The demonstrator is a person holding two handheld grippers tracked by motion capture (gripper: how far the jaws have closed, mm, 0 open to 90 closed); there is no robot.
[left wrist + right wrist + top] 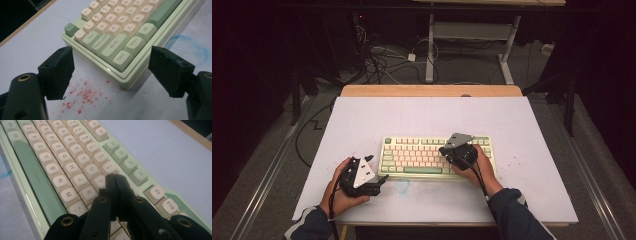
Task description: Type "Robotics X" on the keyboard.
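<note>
Dim room beyond, cables tangled on grey floor behind a white-topped counter (362, 120) with a pale wooden far edge. Right gripper (115, 178): jaws pressed fully together, nothing between them, forming one narrow black tip poised over the cream keys around I and K, probably closed that way so a single key can be poked without catching its neighbours; whether the tip actually touches a keycap, cannot tell. Held from above by the right hand (479, 162), angled down over the right half of the cream-and-sage-green mechanical keyboard (437, 156), which lies square to the person near the front middle of the counter. Left gripper (112, 72): jaws spread wide, gripping nothing, framing the front-left corner of the keyboard by the green Ctrl key (121, 59) without touching the case; seemingly parked there, ready either to steady the board or simply to stay out of the way. Cradled in the left hand (343, 187), low beside the keyboard's left end. Scatter of red specks (85, 96) on the counter below the left jaws, faint blue smear (192, 46) farther off, both apparently mere stains.
</note>
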